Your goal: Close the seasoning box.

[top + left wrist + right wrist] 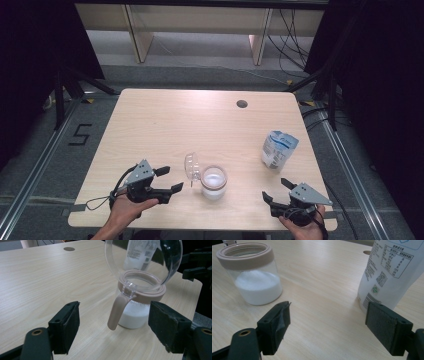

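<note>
1. A glass jar [213,183] with white powder inside stands near the front edge of the wooden table [165,125], between the two grippers.
2. Its clear round lid [192,167] is flipped open and stands upright on the jar's left side, hinged to the beige collar.
3. The left gripper [170,179] hovers just left of the jar, jaws spread wide and holding nothing; in the left gripper view the jar's beige latch [117,311] hangs between the jaws, untouched.
4. The right gripper [277,190] sits at the front right, jaws spread and empty.
5. A white pouch [278,149] stands behind the right gripper, well apart from the jar.
</note>
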